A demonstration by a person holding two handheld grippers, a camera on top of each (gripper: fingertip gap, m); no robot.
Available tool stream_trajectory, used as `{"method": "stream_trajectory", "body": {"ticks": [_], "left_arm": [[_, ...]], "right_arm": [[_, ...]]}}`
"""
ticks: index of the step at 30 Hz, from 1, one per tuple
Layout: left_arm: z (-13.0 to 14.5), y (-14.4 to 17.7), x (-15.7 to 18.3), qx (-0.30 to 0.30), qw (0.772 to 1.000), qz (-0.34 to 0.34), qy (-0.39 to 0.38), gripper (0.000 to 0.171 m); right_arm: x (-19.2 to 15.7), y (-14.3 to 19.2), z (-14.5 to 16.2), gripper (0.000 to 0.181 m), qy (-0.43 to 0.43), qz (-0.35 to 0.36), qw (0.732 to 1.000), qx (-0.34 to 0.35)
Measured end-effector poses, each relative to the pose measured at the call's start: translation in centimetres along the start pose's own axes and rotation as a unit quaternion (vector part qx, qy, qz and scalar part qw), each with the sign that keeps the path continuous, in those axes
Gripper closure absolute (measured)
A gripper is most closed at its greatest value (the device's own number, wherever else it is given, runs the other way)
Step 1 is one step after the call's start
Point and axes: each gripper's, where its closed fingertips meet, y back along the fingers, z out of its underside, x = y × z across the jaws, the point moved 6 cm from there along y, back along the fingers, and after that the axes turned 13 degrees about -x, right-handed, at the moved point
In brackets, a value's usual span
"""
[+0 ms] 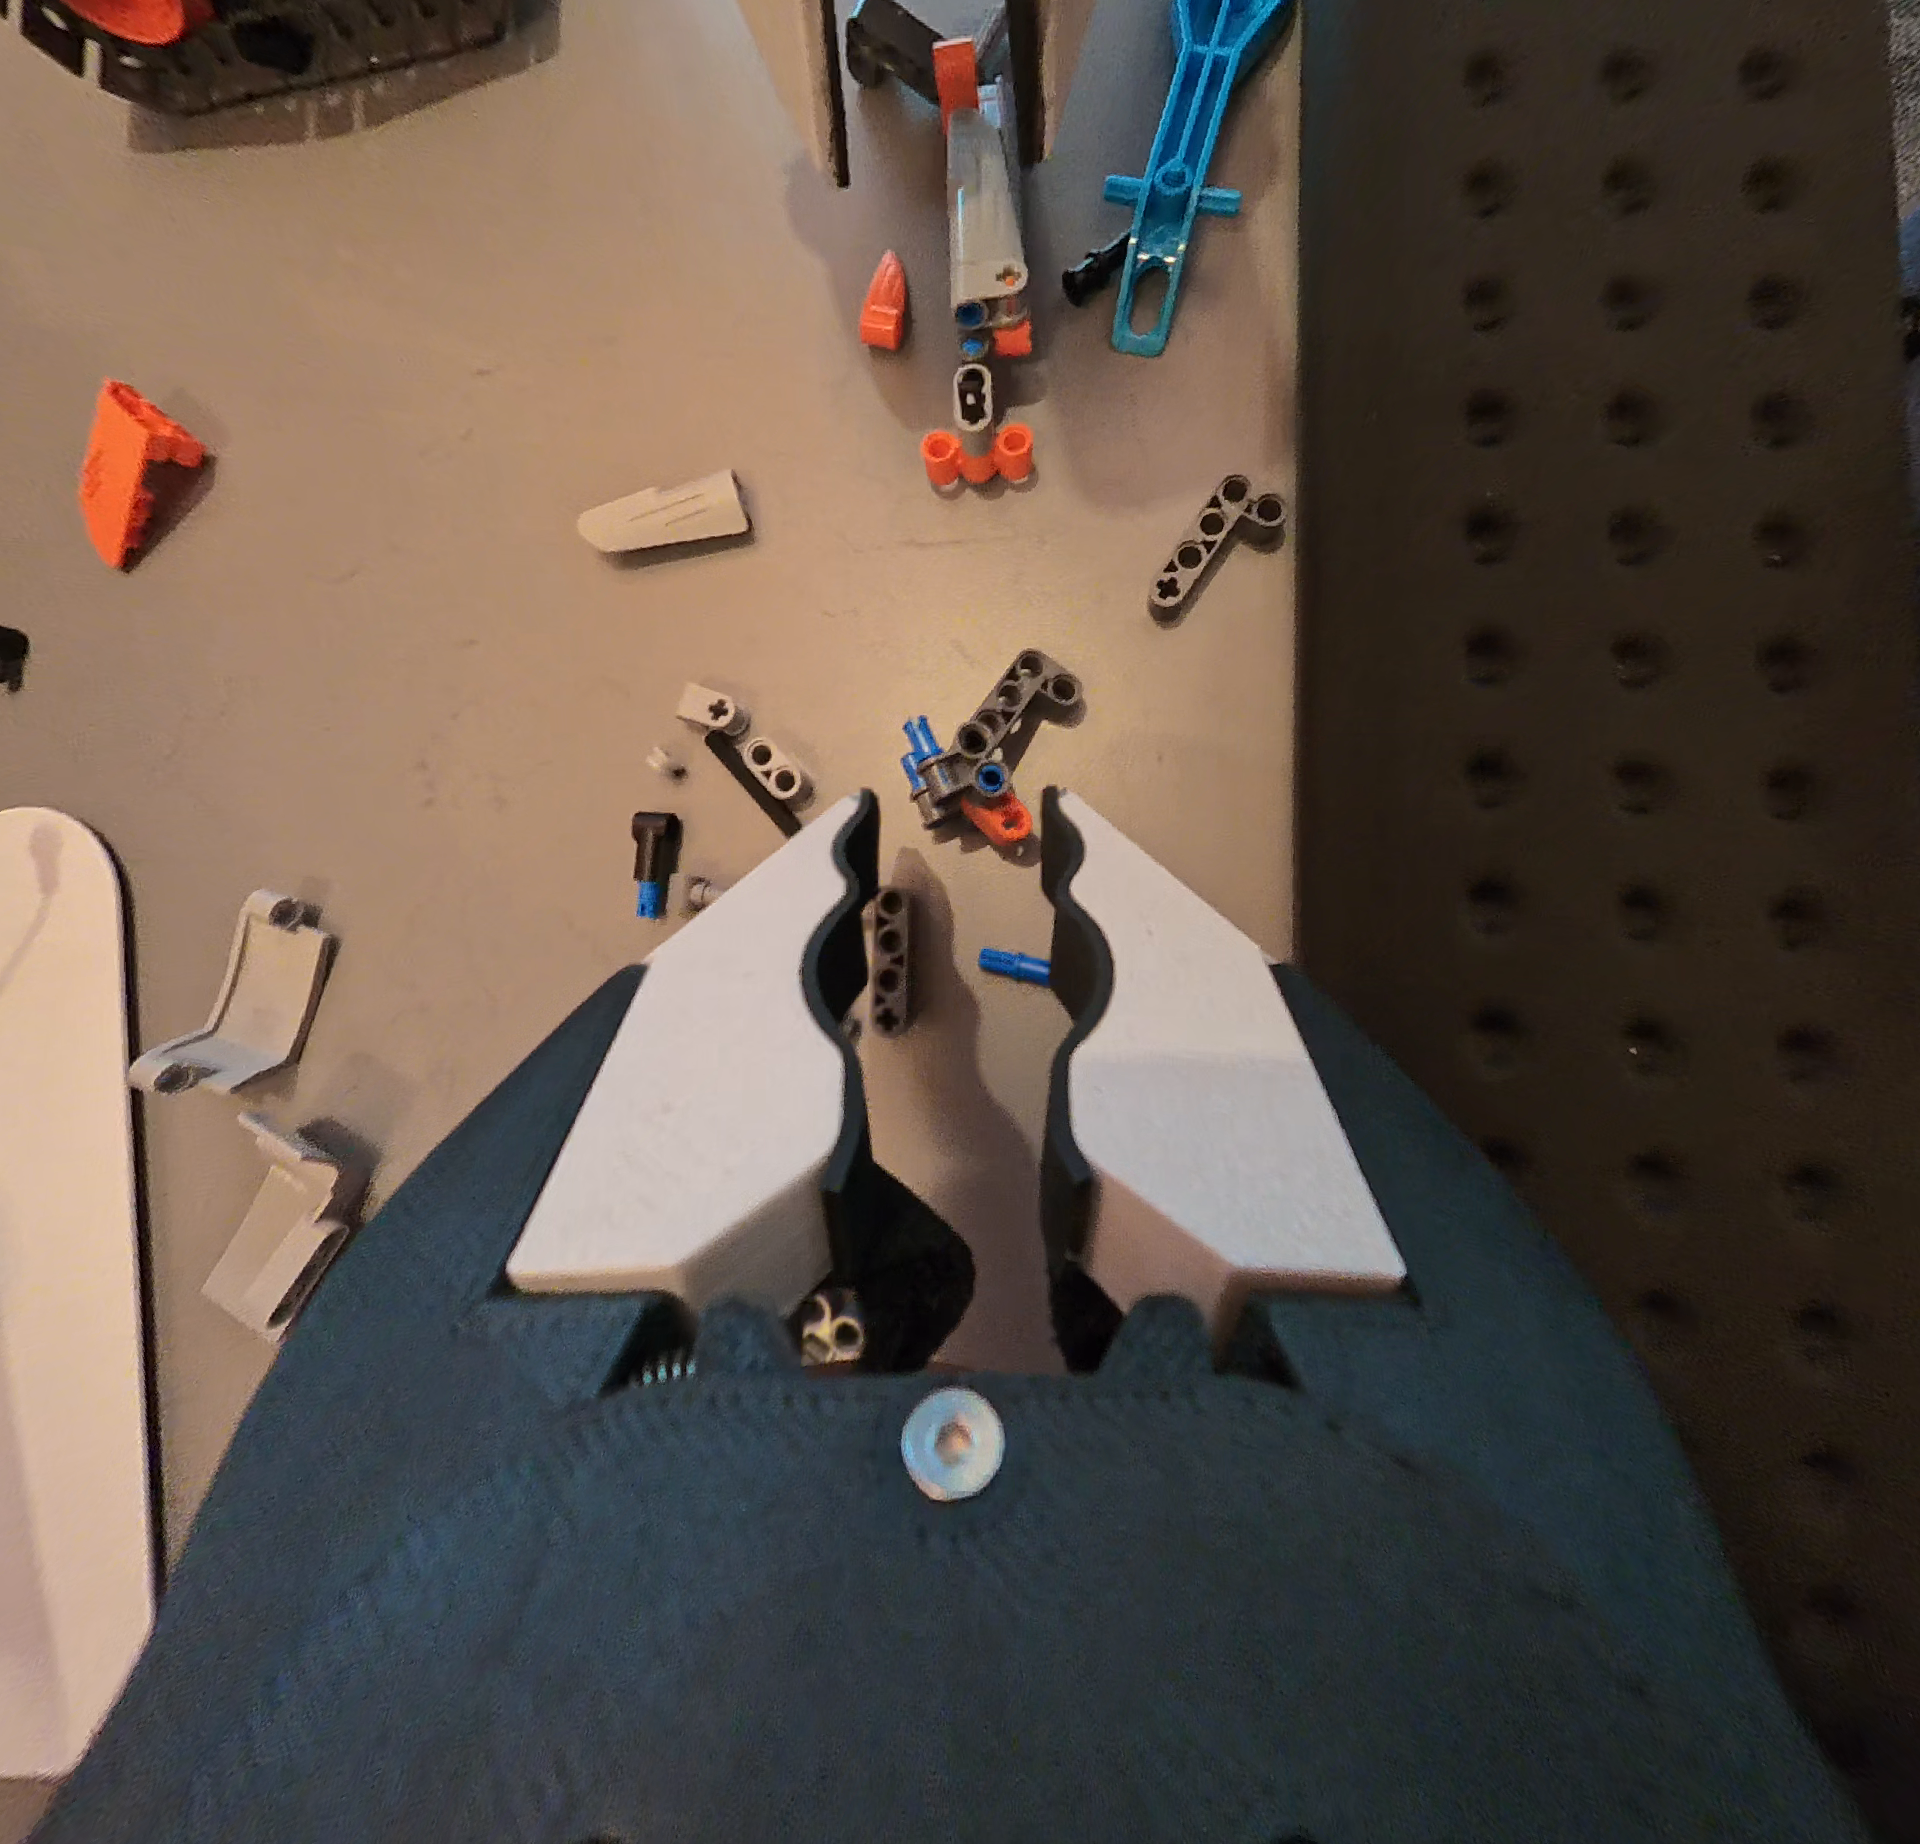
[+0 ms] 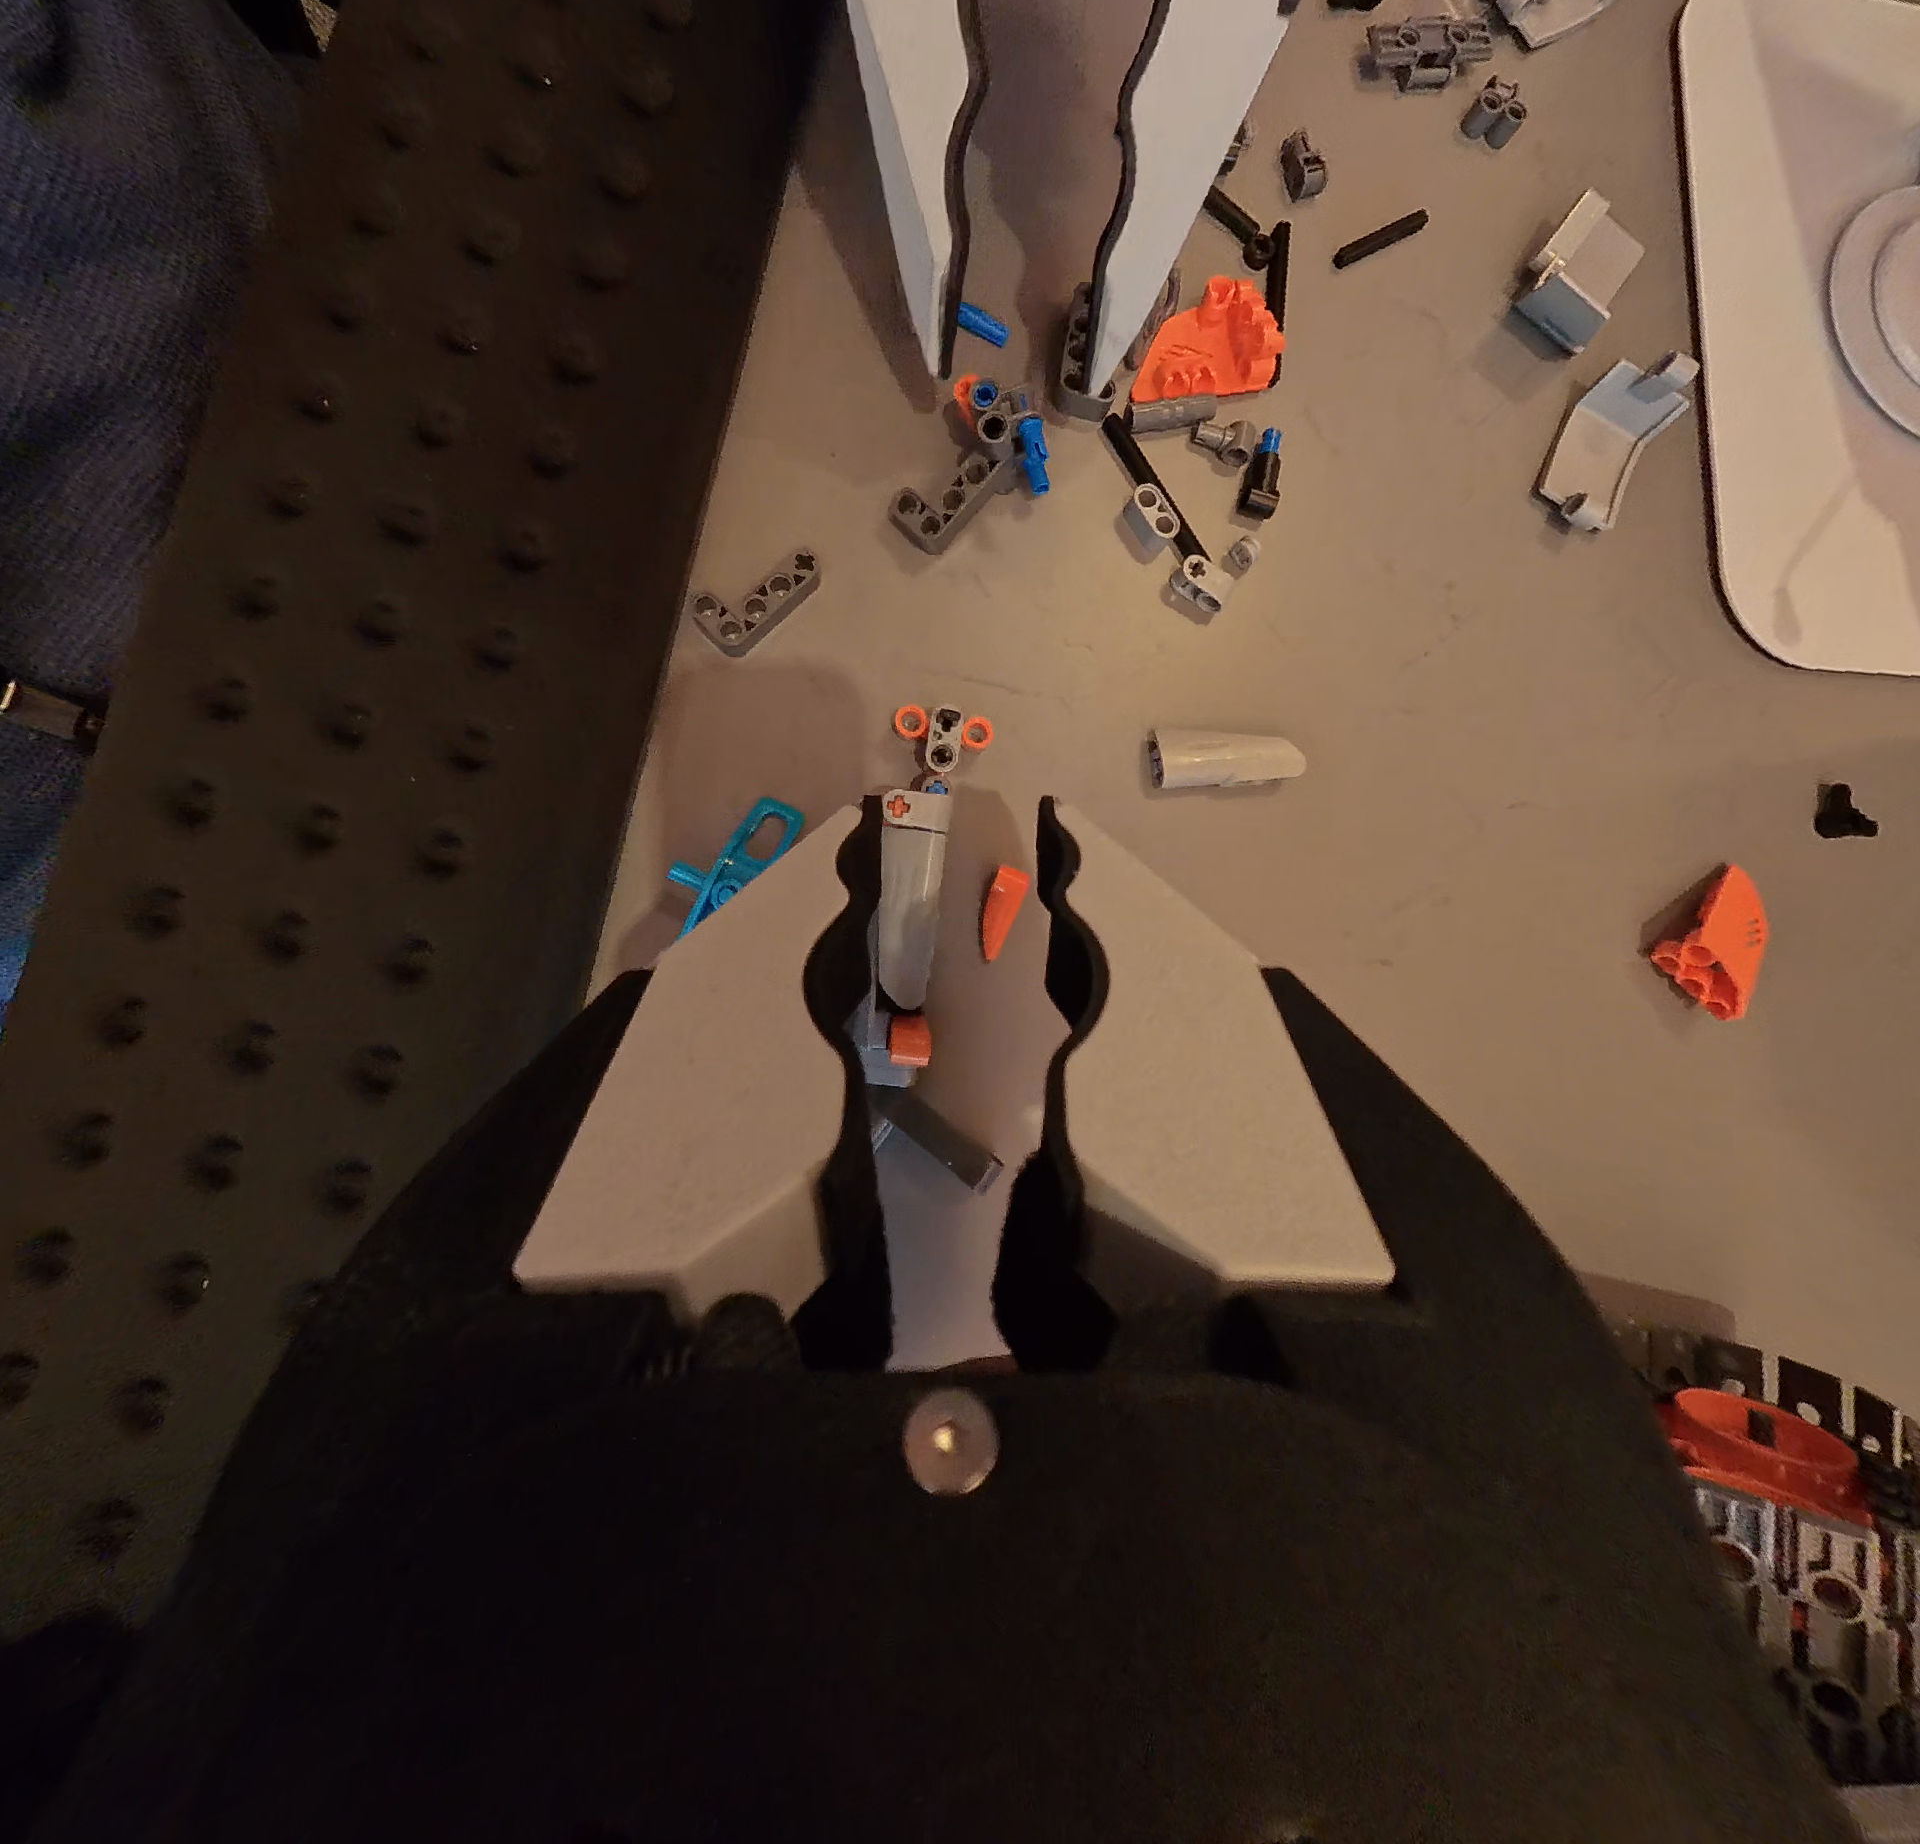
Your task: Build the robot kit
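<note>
My left gripper (image 1: 958, 807) is open just above the grey table (image 1: 468, 651). A short dark grey beam (image 1: 891, 963) lies between its fingers against the left pad, with a blue pin (image 1: 1013, 963) by the right pad. A small grey beam cluster with blue pins and an orange piece (image 1: 987, 755) lies just past the tips. My right gripper (image 2: 951, 815) is open over a long grey and orange assembly (image 2: 909, 901) that lies along its left finger. An orange wedge (image 2: 1003, 911) lies beside it. Each gripper shows in the other's view: right (image 1: 940, 168), left (image 2: 1023, 376).
A black studded mat (image 1: 1610, 651) borders the table (image 2: 364, 547). A white tray (image 1: 62, 1275) (image 2: 1818, 340) sits on the other side. An orange-wheeled black model (image 1: 260, 7), a blue lever tool (image 1: 1184, 153), orange blocks (image 1: 130, 469) and several grey parts lie scattered. The gap from one gripper's tips to the other's is roughly 11 centimetres.
</note>
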Motion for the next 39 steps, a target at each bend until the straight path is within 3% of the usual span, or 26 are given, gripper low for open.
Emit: {"method": "stream_trajectory", "body": {"ticks": [6,13,16,20,22,26,39], "left_arm": [[-0.6,-1.5,0.3,-0.017,1.0,-0.005,-0.013,0.156],[-2.2,0.5,-1.4,0.059,0.995,-0.083,-0.005,0.157],[-3.5,1.3,-1.3,0.071,0.982,-0.158,-0.072,0.157],[-5.6,2.3,-1.1,0.068,0.95,-0.263,-0.155,0.157],[-6.5,3.0,-1.3,0.083,0.936,-0.299,-0.165,0.157],[-7.6,3.9,-1.3,0.114,0.922,-0.325,-0.176,0.157],[-8.5,5.2,-3.6,0.155,0.894,-0.394,-0.149,0.158]], "right_arm": [[0.0,-0.1,-0.1,0.153,0.003,0.002,1.0,-0.001],[0.8,0.9,-1.9,0.151,0.0,0.062,0.997,0.048],[1.5,1.6,-2.8,0.147,-0.036,0.061,0.993,0.099],[2.2,1.6,-3.5,0.14,-0.081,0.037,0.988,0.13],[2.4,1.5,-3.7,0.14,-0.101,0.024,0.985,0.14],[2.7,1.8,-4.1,0.154,-0.12,0.006,0.977,0.175],[4.4,3.2,-3.6,0.154,-0.173,0.061,0.96,0.213]]}}
